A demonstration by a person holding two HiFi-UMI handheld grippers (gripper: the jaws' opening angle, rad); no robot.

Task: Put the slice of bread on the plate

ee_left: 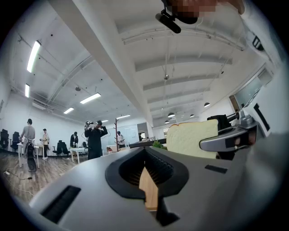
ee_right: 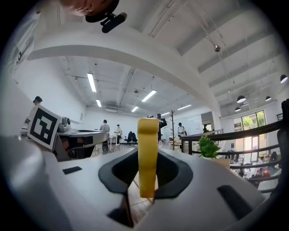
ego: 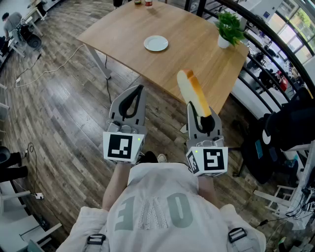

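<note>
The slice of bread [ego: 193, 91], pale with a yellow-brown crust, stands upright and edge-on in my right gripper [ego: 202, 114], which is shut on its lower end. In the right gripper view the bread [ee_right: 147, 153] rises as a narrow yellow strip between the jaws of that gripper [ee_right: 146, 180]. My left gripper [ego: 139, 89] is beside it at the same height, shut with nothing in it [ee_left: 146, 155]. From the left gripper view the bread [ee_left: 192, 137] shows its flat face. A small white plate [ego: 156, 43] lies on the wooden table [ego: 197, 54], well ahead of both grippers.
A potted plant [ego: 229, 27] stands at the table's right corner, and bottles [ego: 142, 3] at its far edge. A dark railing [ego: 268, 59] runs along the right. Cables [ego: 54, 66] lie on the wood floor at left. Several people stand far off [ee_left: 95, 137].
</note>
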